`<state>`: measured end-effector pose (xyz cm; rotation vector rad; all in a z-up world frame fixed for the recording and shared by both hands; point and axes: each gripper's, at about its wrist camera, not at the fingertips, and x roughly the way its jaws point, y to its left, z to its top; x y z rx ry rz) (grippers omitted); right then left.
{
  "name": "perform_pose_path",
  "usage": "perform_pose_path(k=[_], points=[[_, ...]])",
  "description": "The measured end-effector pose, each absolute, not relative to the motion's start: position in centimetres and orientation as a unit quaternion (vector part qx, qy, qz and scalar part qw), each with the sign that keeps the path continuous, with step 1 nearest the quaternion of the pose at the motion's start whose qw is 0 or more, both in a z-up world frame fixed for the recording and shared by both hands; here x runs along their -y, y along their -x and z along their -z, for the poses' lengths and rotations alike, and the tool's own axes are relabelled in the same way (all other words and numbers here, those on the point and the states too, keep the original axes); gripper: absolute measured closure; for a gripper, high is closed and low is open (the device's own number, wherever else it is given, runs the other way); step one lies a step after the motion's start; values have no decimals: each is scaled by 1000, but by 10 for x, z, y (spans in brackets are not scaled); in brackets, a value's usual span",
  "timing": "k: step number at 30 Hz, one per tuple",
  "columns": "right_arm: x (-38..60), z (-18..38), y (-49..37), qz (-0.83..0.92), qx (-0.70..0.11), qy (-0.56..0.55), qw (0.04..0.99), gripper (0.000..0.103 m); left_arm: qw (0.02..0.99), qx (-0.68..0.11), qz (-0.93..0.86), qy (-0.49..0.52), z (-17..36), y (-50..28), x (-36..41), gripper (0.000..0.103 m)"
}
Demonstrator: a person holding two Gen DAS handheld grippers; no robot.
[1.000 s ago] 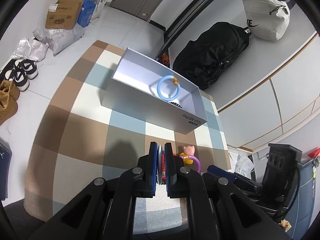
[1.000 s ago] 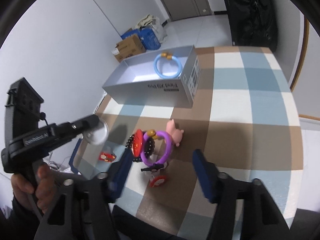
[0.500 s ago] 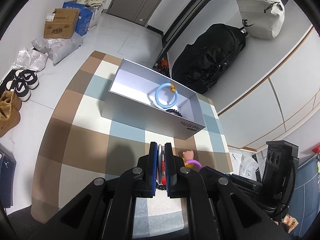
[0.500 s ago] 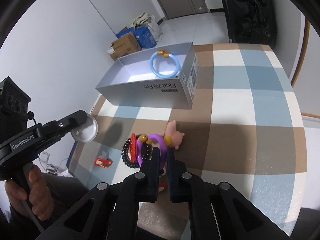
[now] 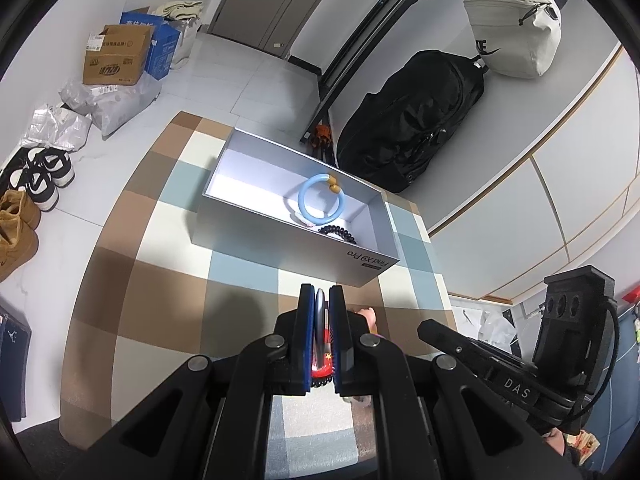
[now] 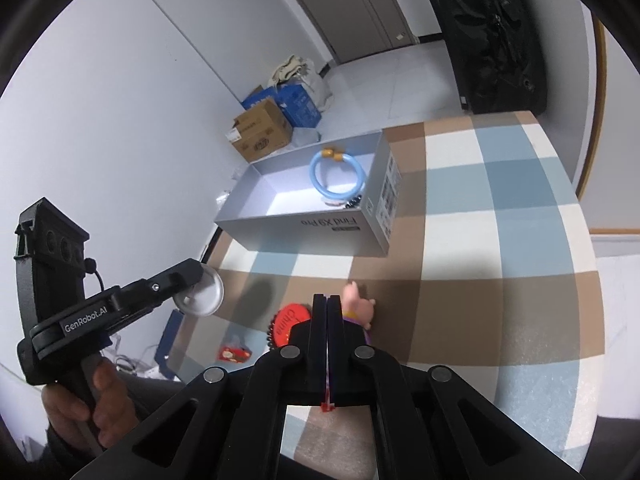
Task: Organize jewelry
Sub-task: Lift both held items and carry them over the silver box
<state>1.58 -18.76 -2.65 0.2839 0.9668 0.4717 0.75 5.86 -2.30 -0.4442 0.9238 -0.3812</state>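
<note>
A grey open box (image 5: 280,236) (image 6: 304,228) stands on the checked table and holds a light blue ring (image 5: 321,200) (image 6: 338,178) and a black bead bracelet (image 5: 338,234). My left gripper (image 5: 320,300) is shut on a round silver disc (image 6: 199,294), held above the table before the box. My right gripper (image 6: 327,304) is shut on a purple ring with a pink pig charm (image 6: 356,304), just above the table. A red disc pendant on black beads (image 6: 290,322) lies beside it.
A small red charm (image 6: 233,354) lies on the table at the left. The checked table (image 6: 500,208) stretches right of the box. A black bag (image 5: 408,132), cardboard boxes (image 5: 116,56) and shoes (image 5: 36,176) sit on the floor beyond.
My right gripper closed on the purple ring and lifted it slightly. My left gripper rose and drew back with the silver disc still in it.
</note>
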Motion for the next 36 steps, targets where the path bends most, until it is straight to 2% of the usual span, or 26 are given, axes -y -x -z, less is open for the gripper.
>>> perform_pose_path(k=[7, 11, 13, 18, 19, 20, 22, 36], points=[[188, 48, -22, -214, -506, -122, 827, 94, 854, -441, 183, 207, 23, -11, -54, 100], [177, 54, -18, -214, -507, -76, 832, 67, 850, -447, 184, 209, 26, -12, -53, 100], [174, 59, -18, -205, -515, -59, 830, 66, 849, -449, 183, 209, 27, -13, -53, 100], [174, 71, -27, -193, -536, -66, 820, 67, 847, -455, 179, 208, 29, -15, -50, 100], [174, 70, -28, -197, -536, -70, 818, 75, 848, -456, 178, 205, 29, -15, -49, 100], [173, 69, -28, -203, -537, -71, 816, 89, 848, -456, 177, 202, 28, -15, -48, 100], [171, 65, -27, -204, -531, -68, 819, 95, 851, -454, 179, 196, 25, -15, -45, 100], [186, -9, -50, -215, -437, -110, 867, 96, 866, -424, 190, 185, -13, -47, -34, 100]])
